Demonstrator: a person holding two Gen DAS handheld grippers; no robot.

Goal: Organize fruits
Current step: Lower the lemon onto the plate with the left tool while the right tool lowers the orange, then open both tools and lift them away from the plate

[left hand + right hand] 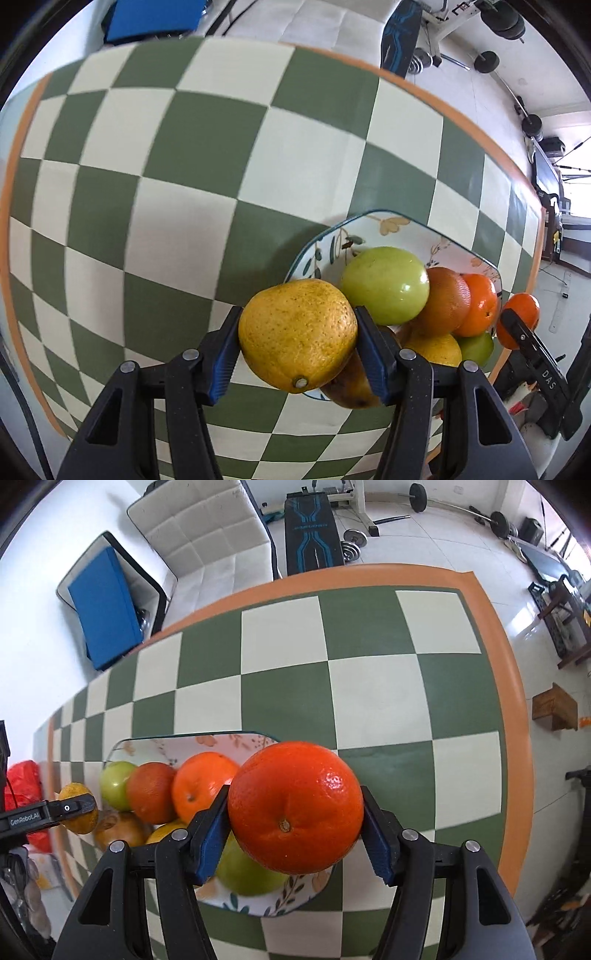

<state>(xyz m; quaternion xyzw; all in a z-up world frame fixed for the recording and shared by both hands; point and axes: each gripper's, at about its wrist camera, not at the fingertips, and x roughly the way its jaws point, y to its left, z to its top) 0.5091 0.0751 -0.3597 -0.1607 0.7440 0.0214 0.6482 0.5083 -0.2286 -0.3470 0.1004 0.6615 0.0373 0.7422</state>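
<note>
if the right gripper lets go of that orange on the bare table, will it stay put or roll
The orange looks round and glossy, so it would probably roll on the flat tablecloth. Its firm peel seems undented in the right gripper, so likely sturdy. The plate would hold it better.

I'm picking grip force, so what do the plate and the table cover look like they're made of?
The plate looks like glazed ceramic: a glossy white surface with a painted floral pattern and a thin dark rim. The table cover looks like a smooth printed vinyl or similar sheet, with flat green and cream checks, a soft sheen and an orange border; I can't tell which.
</note>
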